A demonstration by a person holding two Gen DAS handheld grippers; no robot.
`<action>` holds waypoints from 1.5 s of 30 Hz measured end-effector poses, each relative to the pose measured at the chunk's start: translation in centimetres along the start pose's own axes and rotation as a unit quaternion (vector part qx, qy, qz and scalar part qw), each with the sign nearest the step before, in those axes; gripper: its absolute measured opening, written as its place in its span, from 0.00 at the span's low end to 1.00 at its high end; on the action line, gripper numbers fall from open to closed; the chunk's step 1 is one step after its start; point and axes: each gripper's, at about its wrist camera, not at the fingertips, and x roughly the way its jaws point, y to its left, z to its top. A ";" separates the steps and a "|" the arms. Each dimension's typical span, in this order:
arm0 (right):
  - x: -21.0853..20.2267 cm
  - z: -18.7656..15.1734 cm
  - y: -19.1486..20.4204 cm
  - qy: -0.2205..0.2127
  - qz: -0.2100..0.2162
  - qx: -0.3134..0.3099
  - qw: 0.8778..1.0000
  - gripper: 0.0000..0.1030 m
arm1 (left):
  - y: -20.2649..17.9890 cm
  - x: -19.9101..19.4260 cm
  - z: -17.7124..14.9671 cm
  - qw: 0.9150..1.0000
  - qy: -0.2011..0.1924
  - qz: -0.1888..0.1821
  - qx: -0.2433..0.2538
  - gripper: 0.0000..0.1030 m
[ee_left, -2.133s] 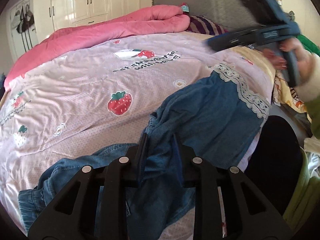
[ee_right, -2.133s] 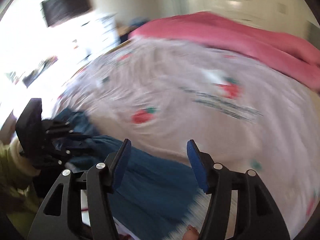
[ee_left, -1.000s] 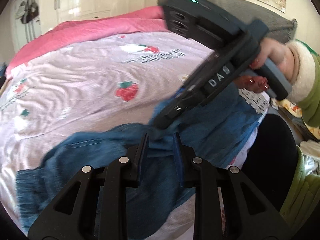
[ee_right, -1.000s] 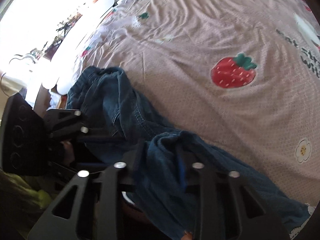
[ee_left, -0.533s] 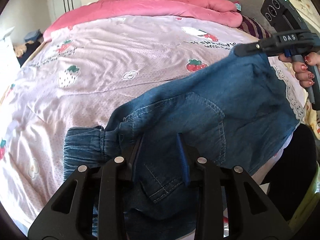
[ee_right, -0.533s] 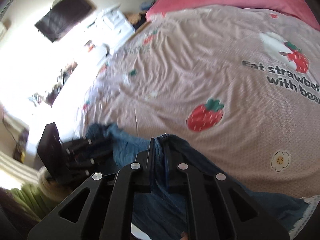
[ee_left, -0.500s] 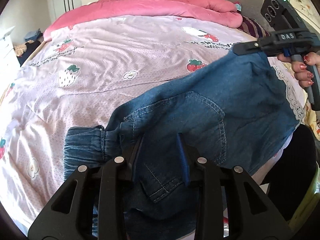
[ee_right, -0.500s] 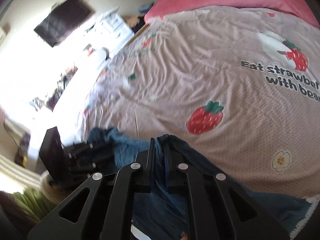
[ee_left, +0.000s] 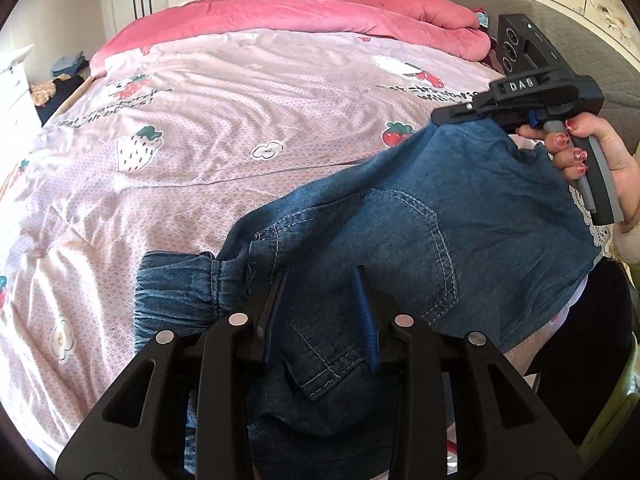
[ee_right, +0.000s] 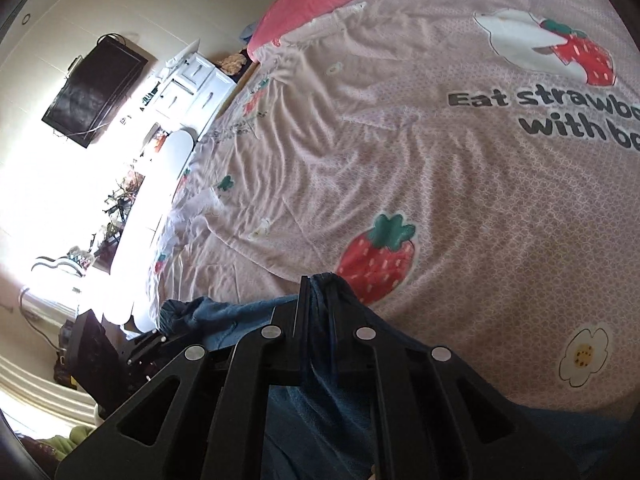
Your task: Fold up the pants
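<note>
Only right-wrist view (ee_right: 316,304): wall television (ee_right: 94,94).

The left hand-held gripper (ee_left: 320,312) is black with silver screws and blue pads; the right hand-held gripper (ee_left: 456,114) reads "DAS"; red-painted nails, cream cuff.

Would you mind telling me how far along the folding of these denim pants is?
Done: both grippers have picked up the denim pants off the strawberry bedspread. In hand: the right gripper pinches a bunched edge; the left gripper grips cloth near the pocket, stretching it between them. Left: no fold shows yet; laying flat and folding remain.
</note>
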 end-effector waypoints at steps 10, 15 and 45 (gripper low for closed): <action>-9.5 -1.3 -1.8 -0.086 -0.121 -0.034 0.988 0.10 | 0.0 -0.4 0.1 1.000 -0.004 0.009 -0.008 0.23; -16.2 -5.7 -4.0 -0.123 -0.181 -0.019 0.976 0.34 | -1.1 -2.5 0.6 1.000 -0.027 0.010 -0.004 0.35; -18.7 -10.7 -11.8 -0.134 -0.269 0.064 0.952 0.05 | -7.4 3.3 1.2 0.998 0.028 -0.027 0.040 0.47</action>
